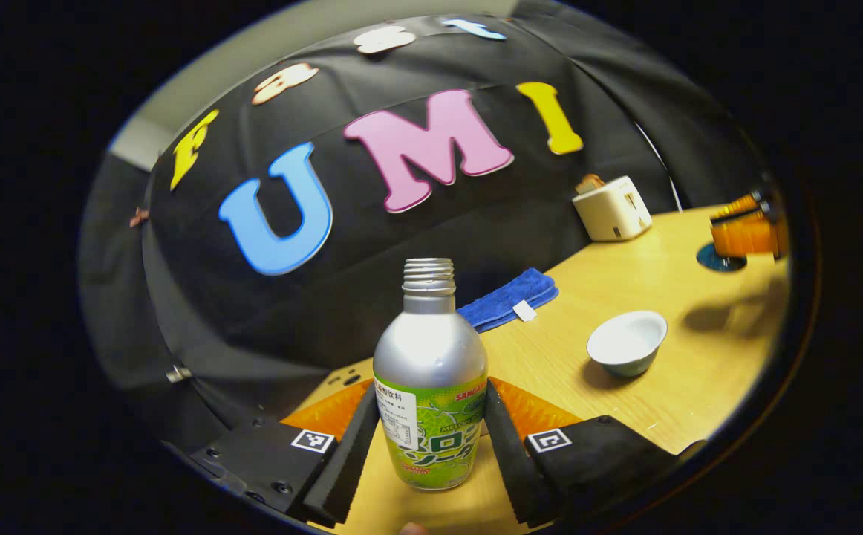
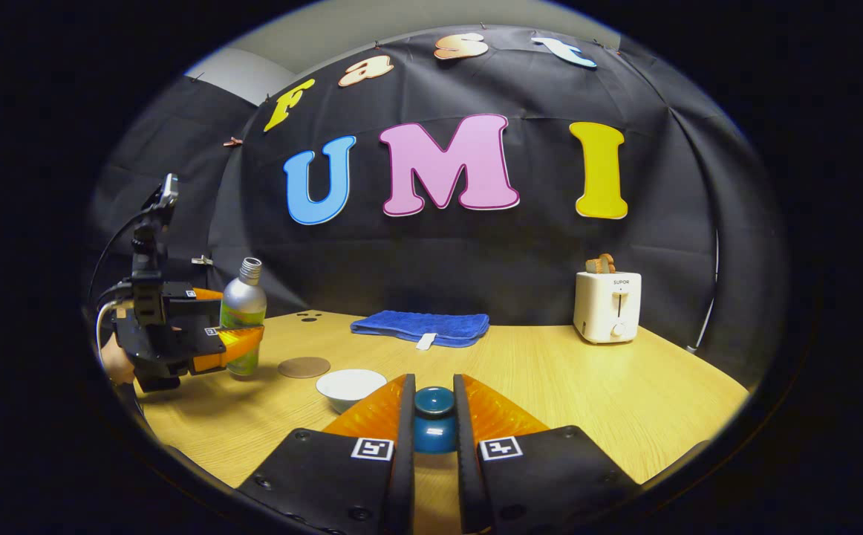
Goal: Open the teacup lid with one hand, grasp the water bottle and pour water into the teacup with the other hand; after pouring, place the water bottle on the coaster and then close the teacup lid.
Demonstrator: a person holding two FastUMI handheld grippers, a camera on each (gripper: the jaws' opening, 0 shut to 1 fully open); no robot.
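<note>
A silver water bottle (image 1: 430, 357) with a green label and no cap stands upright between my left gripper's (image 1: 431, 390) fingers, which press on both its sides. The right gripper view shows that bottle (image 2: 243, 305) in the left gripper (image 2: 242, 345) at the table's left end. The white teacup (image 1: 627, 342) sits uncovered on the table; it is the white bowl (image 2: 350, 386) just left of my right gripper (image 2: 433, 383). That gripper is shut on the knob of the teal lid (image 2: 434, 416), held off the cup. A round brown coaster (image 2: 304, 366) lies between bottle and cup.
A folded blue towel (image 2: 421, 325) lies at the back of the wooden table (image 2: 587, 386). A white toaster (image 2: 607, 305) with bread in it stands at the back right. From the left gripper view, the right gripper (image 1: 743, 230) hovers with the lid beyond the cup.
</note>
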